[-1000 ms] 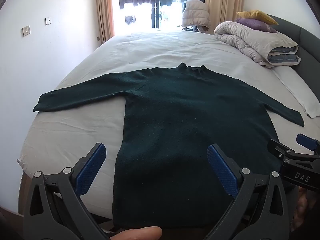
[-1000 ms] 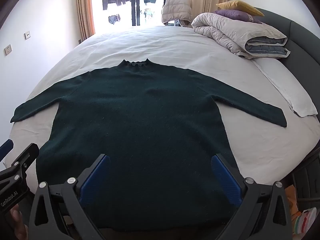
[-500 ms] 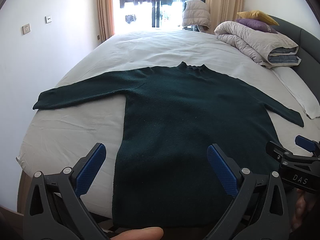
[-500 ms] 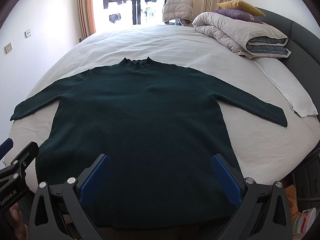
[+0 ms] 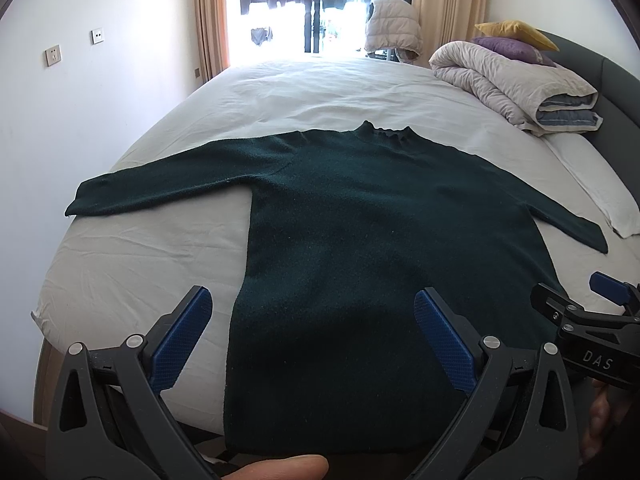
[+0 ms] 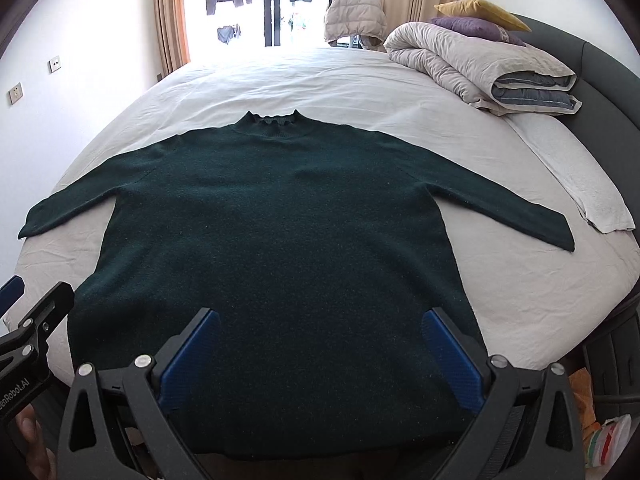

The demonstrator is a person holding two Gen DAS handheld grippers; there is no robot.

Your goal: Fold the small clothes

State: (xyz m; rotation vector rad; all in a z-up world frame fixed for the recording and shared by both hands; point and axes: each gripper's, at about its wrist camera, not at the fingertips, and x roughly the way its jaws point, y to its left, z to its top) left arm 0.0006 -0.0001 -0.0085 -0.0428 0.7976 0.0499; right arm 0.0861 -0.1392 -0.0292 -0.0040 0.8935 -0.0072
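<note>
A dark green knit sweater (image 6: pixel 276 232) is seen spread flat, front up, on the white bed sheet (image 6: pixel 520 288), its frilled collar (image 6: pixel 273 120) pointed away toward the bright window (image 6: pixel 276 0) and its hem lying at the near edge of the bed. Both sleeves are stretched out to the sides: the left sleeve (image 5: pixel 160 184) is laid toward the wall side, the right sleeve (image 6: pixel 504 208) toward the white pillow (image 6: pixel 592 188). No fold is visible anywhere in the garment; the folding is judged not yet begun, with the sleeves, the sides and the body all left to be turned in.

The left gripper (image 5: pixel 312 336) is held above the sweater's hem, near its left corner, with its blue-padded jaws wide apart and nothing between them. The right gripper (image 6: pixel 320 348) is poised over the hem nearer the right side, its jaws likewise spread wide and empty. Neither pair of fingers is seen touching the knit. Each tool is caught at the edge of the other's view, just beside it.

A rolled grey duvet (image 6: pixel 480 64) with yellow and purple cushions on top is kept beyond the sweater, by the dark headboard (image 6: pixel 608 80), and a pale padded jacket (image 6: pixel 354 12) is hung behind it near the window. The sweater's spread-out, unwrinkled lie is judged ready for a first sleeve fold.
</note>
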